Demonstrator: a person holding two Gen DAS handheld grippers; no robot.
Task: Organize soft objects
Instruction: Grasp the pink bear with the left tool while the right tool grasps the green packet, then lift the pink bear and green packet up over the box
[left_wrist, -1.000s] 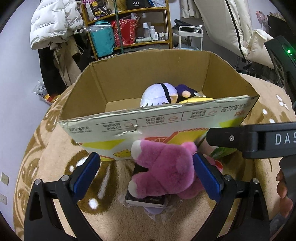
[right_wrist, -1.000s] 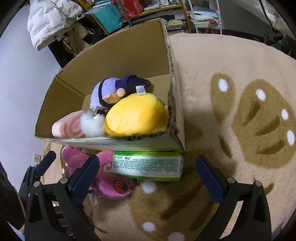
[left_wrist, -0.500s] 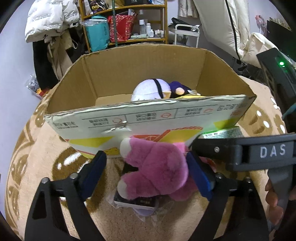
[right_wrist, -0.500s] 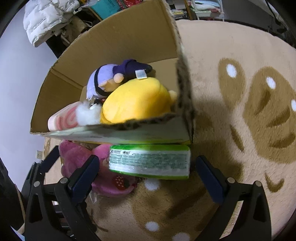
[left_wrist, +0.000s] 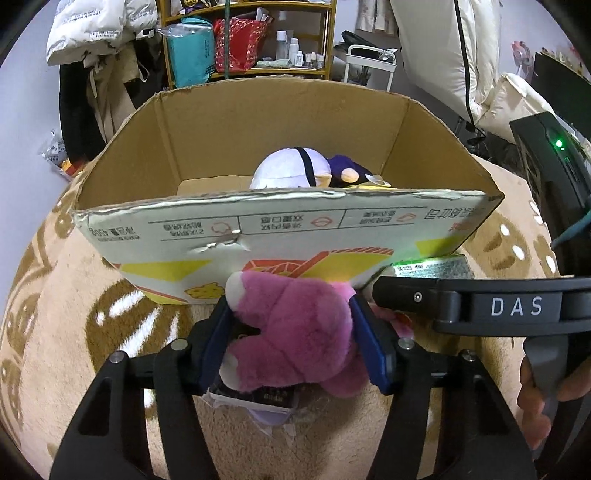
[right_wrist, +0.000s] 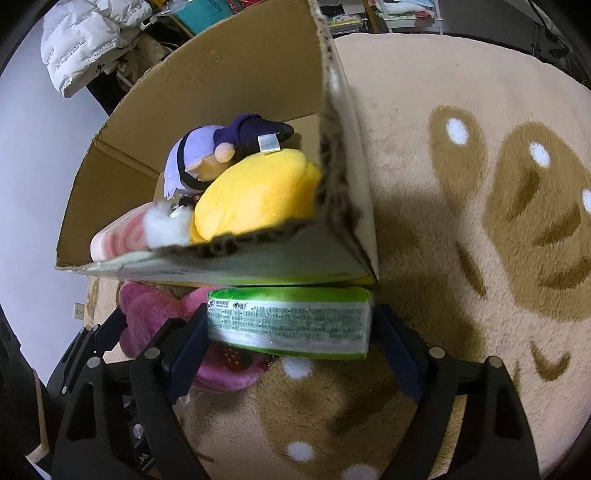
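Left tool (left_wrist: 290, 332) closing its pads onto the pink plush (left_wrist: 295, 332), right tool (right_wrist: 291, 343) closing around the green tissue pack (right_wrist: 291, 321) — both beside the cardboard box (right_wrist: 347, 177), ready to drop in.

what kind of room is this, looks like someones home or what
Most likely a lived-in room at home, a bedroom or living room. A plush patterned rug covers the floor, a wooden shelf holds bottles and bags, and a white puffer jacket hangs with other clothes by the wall.
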